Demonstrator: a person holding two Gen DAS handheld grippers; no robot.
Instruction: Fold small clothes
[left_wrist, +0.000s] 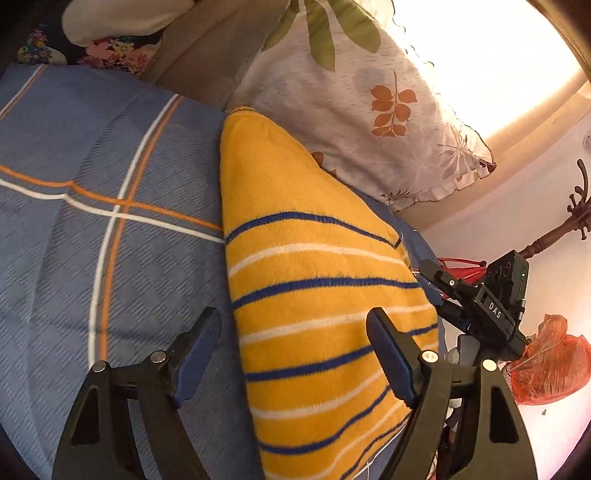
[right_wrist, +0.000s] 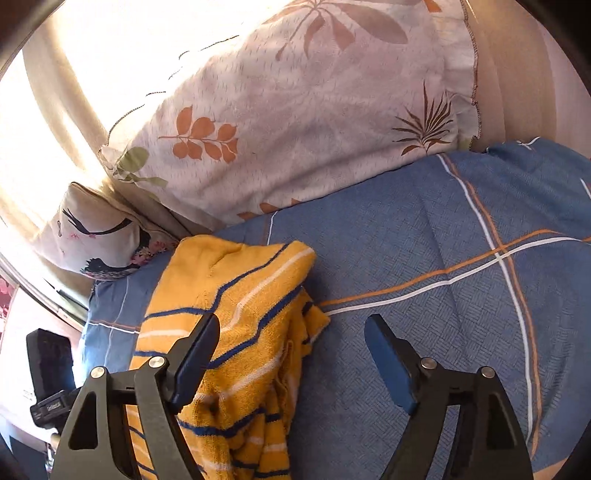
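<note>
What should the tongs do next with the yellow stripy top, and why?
Probably lower the right tongs onto the bunched edge of the yellow striped top and pinch it. Both tongs are open and hold nothing, the left tongs too. The top lies rumpled on the blue bedsheet, so it looks like it needs another fold or smoothing.

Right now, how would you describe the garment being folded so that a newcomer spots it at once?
Start at the blue checked bedsheet covering the bed, below the leaf-print pillow. On it lies the yellow knitted garment, the only yellow thing on the bed, crossed by thin blue and white stripes.
</note>
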